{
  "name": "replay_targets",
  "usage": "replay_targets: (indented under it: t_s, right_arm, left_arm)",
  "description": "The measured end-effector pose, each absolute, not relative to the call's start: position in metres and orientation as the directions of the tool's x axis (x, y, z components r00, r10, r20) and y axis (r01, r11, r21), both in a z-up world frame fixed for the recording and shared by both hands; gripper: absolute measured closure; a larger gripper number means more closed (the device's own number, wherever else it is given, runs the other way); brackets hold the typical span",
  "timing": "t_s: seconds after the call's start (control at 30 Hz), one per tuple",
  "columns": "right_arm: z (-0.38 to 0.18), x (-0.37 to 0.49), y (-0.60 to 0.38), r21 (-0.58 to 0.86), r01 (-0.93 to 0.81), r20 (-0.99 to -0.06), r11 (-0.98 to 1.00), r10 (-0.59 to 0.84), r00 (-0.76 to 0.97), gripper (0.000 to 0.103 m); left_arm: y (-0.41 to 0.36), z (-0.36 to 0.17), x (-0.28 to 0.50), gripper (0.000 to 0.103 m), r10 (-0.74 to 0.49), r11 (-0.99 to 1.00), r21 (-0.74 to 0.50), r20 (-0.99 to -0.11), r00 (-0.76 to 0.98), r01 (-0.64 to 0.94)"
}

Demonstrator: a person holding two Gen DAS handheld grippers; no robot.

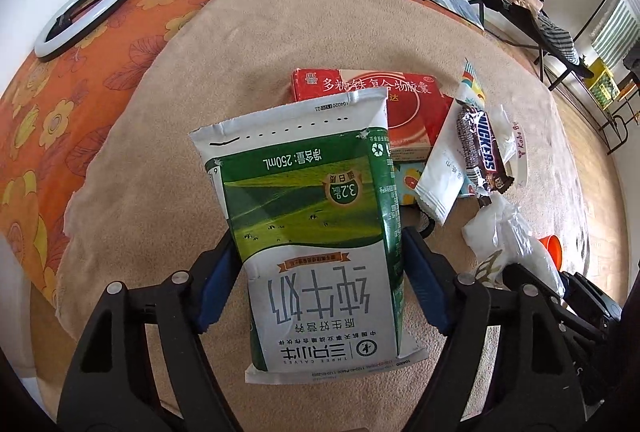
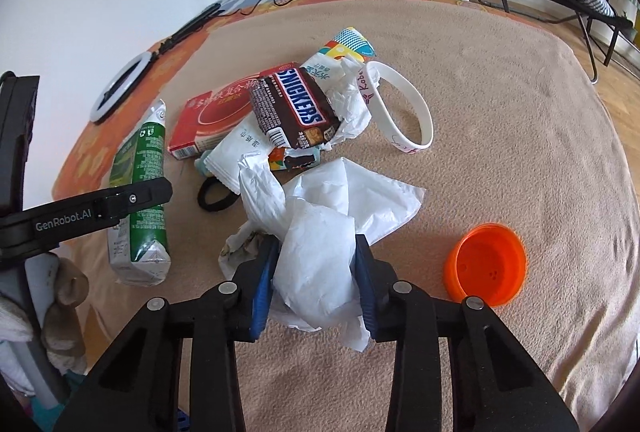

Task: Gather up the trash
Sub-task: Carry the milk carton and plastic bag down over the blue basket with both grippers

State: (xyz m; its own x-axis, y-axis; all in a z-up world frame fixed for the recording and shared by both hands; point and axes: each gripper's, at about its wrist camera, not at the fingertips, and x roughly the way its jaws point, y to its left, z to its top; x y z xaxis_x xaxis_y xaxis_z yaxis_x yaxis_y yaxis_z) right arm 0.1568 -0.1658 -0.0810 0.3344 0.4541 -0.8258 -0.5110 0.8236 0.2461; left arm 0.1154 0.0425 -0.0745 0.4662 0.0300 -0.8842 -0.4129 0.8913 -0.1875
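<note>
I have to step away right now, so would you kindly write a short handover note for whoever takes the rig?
Left gripper: shut on the milk carton.
Right gripper: shut on the crumpled white plastic bag.
Still on the beige blanket: Snickers wrapper, red box, white sachet, white wristband, black hair tie, orange cap.
Done: two pieces gripped. No bin is in view.
Left: drop both, then collect the rest.
</note>
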Motion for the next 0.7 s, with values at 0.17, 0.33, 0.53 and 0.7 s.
replay_targets:
  t_s: [0.17,0.33,0.53,0.7]
  right_arm:
    - [-0.068,0.148,-0.168,0.238,-0.525,-0.805,0.817,0.468,0.364,0.072]
    - [-0.048,0.138,-0.173,0.246,-0.537,-0.772,0.807,0.498,0.394,0.072]
    - [-0.033,0.121,-0.176,0.249,-0.553,-0.751,0.795,0.519,0.408,0.072]
    - [-0.027,0.102,-0.177,0.219,-0.578,-0.752,0.786,0.513,0.413,0.072]
  left_arm:
    - [0.043,-0.061,0.105,0.024,0.021,0.897,-0.204,-0.868,0.497,-0.393]
    - [0.043,-0.05,0.092,0.024,0.001,0.902,-0.222,-0.856,0.517,-0.369]
    - [0.041,-0.04,0.073,0.024,-0.023,0.909,-0.239,-0.847,0.531,-0.342]
    - [0.03,-0.035,0.051,0.024,-0.039,0.928,-0.229,-0.842,0.538,-0.293]
